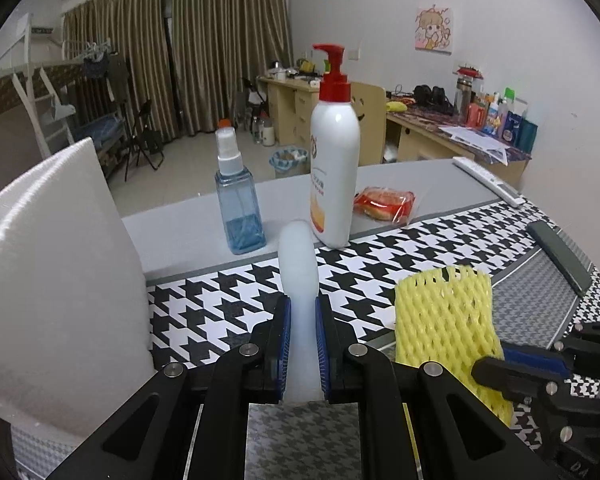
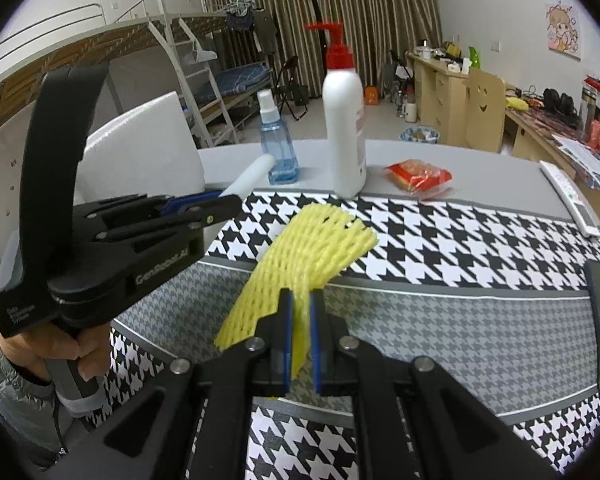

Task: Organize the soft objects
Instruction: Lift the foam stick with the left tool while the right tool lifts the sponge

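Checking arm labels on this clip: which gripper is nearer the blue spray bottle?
Left. The left gripper, shut on a white foam roll, points the roll's tip close beside the spray bottle. The right gripper, holding yellow foam netting, sits farther back.

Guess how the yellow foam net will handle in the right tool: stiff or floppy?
Probably floppy: the yellow foam net bends and droops beyond the right tool, which is pinched on one end. Likely very light, since its open mesh is mostly air. It looks squashy at the pinch, so it may deform rather than slip.
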